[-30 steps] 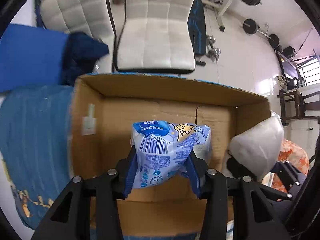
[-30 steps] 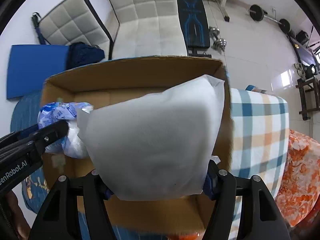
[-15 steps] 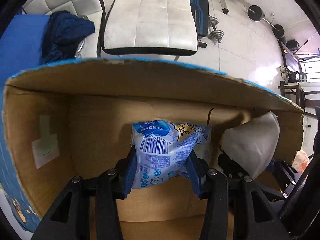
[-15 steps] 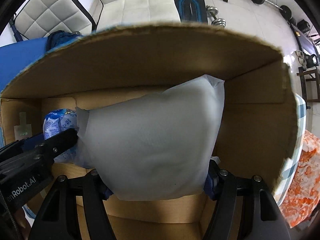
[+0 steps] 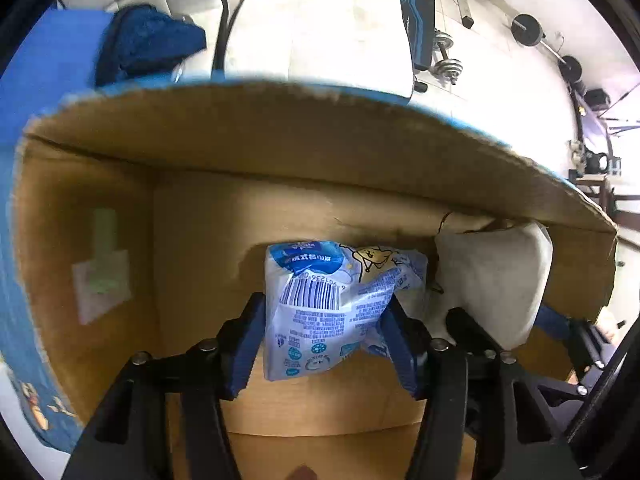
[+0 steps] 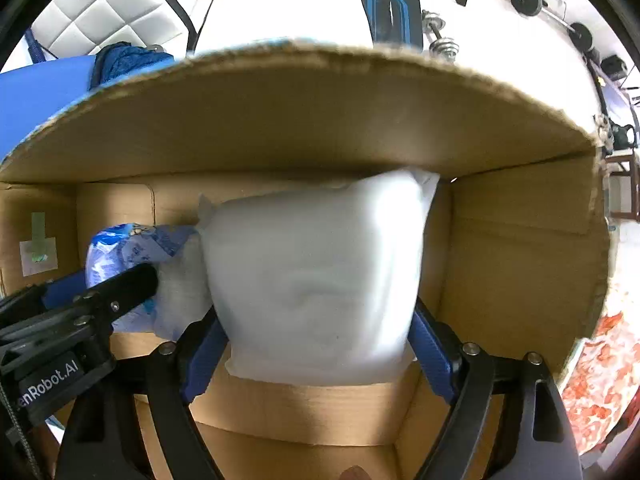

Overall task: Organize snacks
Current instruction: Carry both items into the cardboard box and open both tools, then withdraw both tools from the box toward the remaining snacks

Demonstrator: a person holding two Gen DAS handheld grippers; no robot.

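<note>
Both grippers are deep inside an open cardboard box (image 5: 280, 148) (image 6: 520, 240). My left gripper (image 5: 324, 320) is shut on a blue and white snack packet (image 5: 332, 292) with a barcode, its top near the box's far wall. My right gripper (image 6: 316, 336) is shut on a plain white snack bag (image 6: 316, 272), whose top touches the far wall under the flap. In the right wrist view the blue packet (image 6: 120, 248) and the left gripper's finger sit at the left, beside the white bag. In the left wrist view the white bag (image 5: 492, 276) shows at the right, close to the packet.
A pale label (image 5: 100, 276) is stuck on the box's left inner wall. Behind the box stand white quilted chairs (image 6: 100, 12), a blue cloth (image 5: 148, 40) and weights (image 5: 528, 30) on a pale floor. An orange patterned cloth (image 6: 600, 364) lies right of the box.
Both grippers have moved forward and down into the box with their packets. The box walls now fill both views and the white bag's top has reached the far wall.
</note>
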